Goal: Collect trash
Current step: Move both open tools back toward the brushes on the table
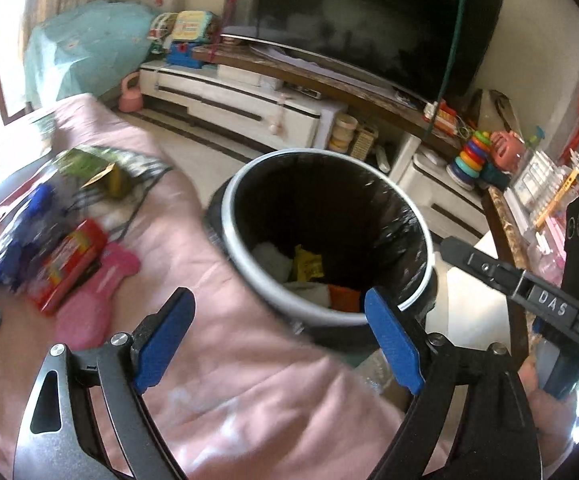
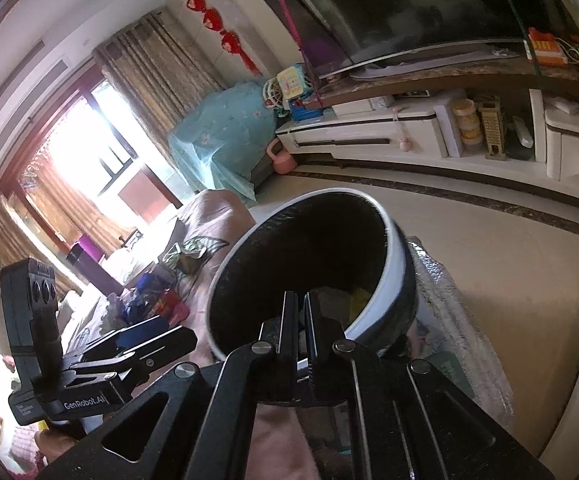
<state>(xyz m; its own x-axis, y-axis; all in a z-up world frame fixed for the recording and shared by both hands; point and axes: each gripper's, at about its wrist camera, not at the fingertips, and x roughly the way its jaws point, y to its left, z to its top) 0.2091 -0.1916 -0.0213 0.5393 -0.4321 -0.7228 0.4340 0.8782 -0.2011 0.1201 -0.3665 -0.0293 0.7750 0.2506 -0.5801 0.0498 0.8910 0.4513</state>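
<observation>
A round trash bin [image 1: 417, 236] with a white rim and black liner stands beside a pink-covered sofa [image 1: 217, 360]. It holds yellow, orange and white scraps [image 1: 309, 266]. My left gripper [image 1: 279, 312] is open and empty, just above the sofa edge and the bin's near rim. Wrappers lie on the sofa at left: a red packet [image 1: 69, 266], a blue packet [image 1: 21, 240], a green and yellow carton [image 1: 105, 172]. My right gripper [image 2: 300, 300] is shut on the bin's near rim [image 2: 369, 328] and the bin is tilted. The right gripper also shows in the left wrist view [image 1: 489, 268].
A TV [image 1: 369, 20] sits on a long white stand [image 1: 249, 100] across the tiled floor. Toys and a ring stacker [image 1: 471, 156] crowd the stand's right end. A pink toy [image 1: 101, 292] lies on the sofa. A bubble-wrapped item [image 2: 461, 320] lies beside the bin.
</observation>
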